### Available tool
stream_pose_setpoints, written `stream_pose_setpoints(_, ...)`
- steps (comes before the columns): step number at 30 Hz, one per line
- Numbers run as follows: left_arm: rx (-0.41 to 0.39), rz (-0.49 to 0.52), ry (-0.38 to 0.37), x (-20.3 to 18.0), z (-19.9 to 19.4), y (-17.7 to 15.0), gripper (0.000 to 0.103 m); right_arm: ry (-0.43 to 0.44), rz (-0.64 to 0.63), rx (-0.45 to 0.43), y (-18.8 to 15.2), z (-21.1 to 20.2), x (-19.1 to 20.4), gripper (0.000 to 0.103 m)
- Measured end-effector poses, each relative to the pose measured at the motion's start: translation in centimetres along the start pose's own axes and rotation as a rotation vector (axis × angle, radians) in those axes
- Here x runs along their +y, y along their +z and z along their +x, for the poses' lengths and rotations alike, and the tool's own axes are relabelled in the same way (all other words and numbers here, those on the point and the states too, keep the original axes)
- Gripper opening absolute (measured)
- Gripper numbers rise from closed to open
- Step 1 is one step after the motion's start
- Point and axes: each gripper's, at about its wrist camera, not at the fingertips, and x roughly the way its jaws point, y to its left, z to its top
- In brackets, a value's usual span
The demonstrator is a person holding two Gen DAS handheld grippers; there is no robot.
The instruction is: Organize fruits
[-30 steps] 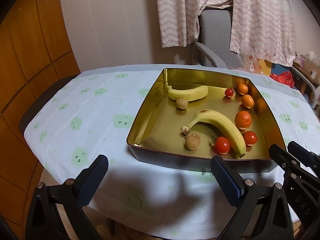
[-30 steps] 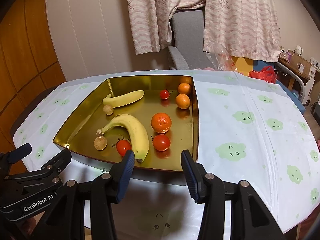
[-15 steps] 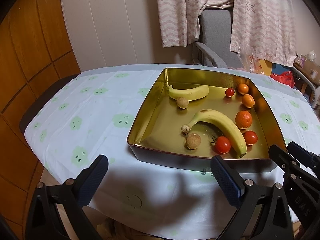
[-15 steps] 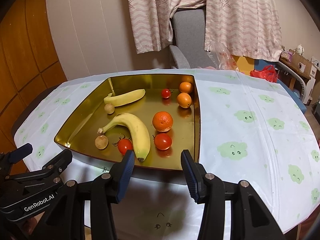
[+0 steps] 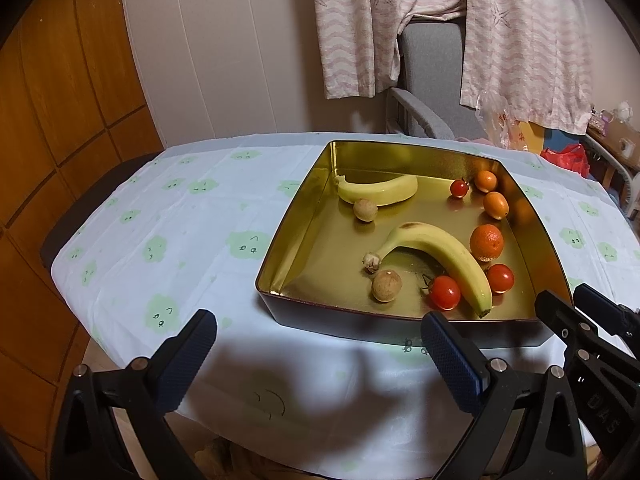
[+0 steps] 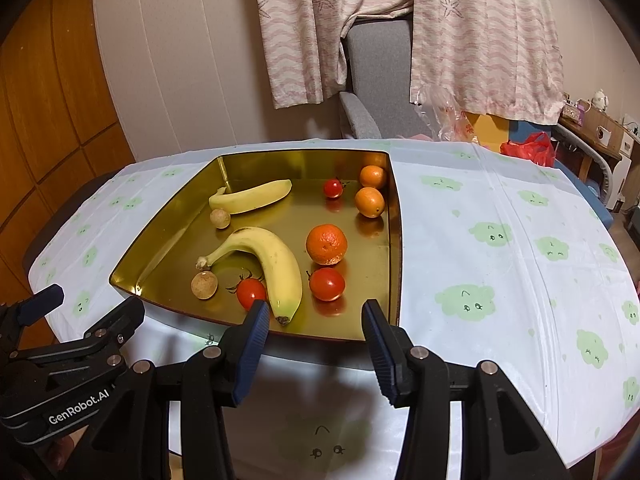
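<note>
Left gripper (image 5: 318,354): jaws standing wide apart, holding nothing, hovering before the near wall of the square gold metal tray (image 5: 296,220).
Right gripper (image 6: 314,330): jaws parted, gripping nothing, hanging over the tray's near rim.
Large curved yellow banana (image 6: 268,258): lying in the tray's near half.
Round red tomatoes (image 6: 327,284): sitting on either side of that banana's tip.
Smaller yellow banana (image 5: 380,192): lying along the tray's far wall.

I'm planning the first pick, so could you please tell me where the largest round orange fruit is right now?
In the right wrist view, the largest round orange fruit sits right of centre in the gold metal tray, between the big yellow banana and the tray's right wall, just behind a red tomato.
</note>
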Motion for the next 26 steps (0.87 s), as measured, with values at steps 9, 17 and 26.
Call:
stream_pose_setpoints(9, -0.001, 0.006, -0.002, -0.27, -0.16, -0.13, 0.103, 0.001, 0.003, 0.003, -0.01, 0.08, -0.09, 0.049)
stream_pose_setpoints(17, 0.005, 0.002, -0.013, -0.28, -0.10, -0.11, 0.103, 0.002, 0.004, 0.004, -0.07, 0.11, -0.13, 0.049)
stream_pose_setpoints(26, 0.004, -0.002, -0.010, -0.46, -0.11, -0.27, 0.103, 0.006, 0.010, 0.003, -0.09, 0.14, -0.18, 0.049)
